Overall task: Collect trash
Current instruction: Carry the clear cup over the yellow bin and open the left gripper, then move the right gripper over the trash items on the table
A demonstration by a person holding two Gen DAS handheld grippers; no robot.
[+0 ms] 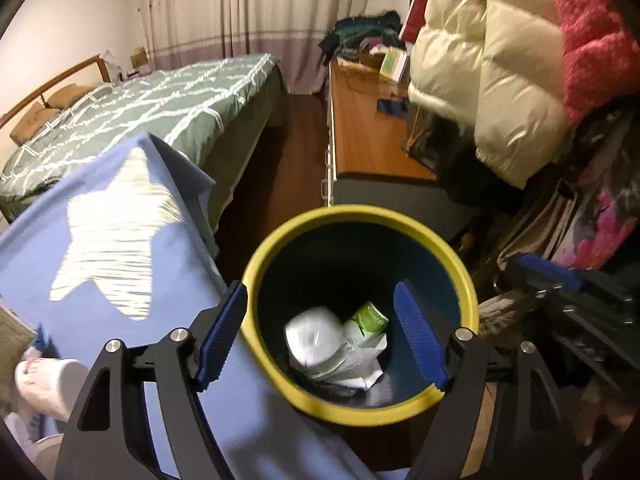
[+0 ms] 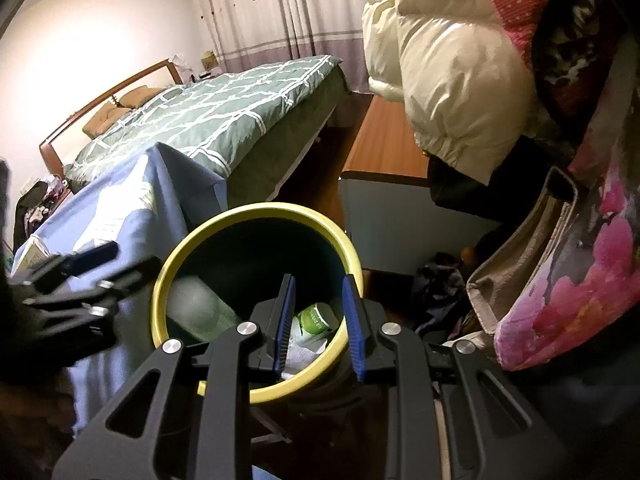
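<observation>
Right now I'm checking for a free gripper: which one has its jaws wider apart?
The left gripper: wide open over the bin, nothing between. The right gripper stands much narrower.

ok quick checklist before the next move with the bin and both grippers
1. Left gripper empty, jaws apart over the yellow-rimmed bin: ok.
2. Trash inside bin, white wad and green-label packet at the bottom: ok.
3. Right gripper empty, jaws narrow with nothing between: ok.
4. Right gripper clear of bin rim: cannot tell.
5. More trash left on the blue star cloth: cannot tell.
</observation>
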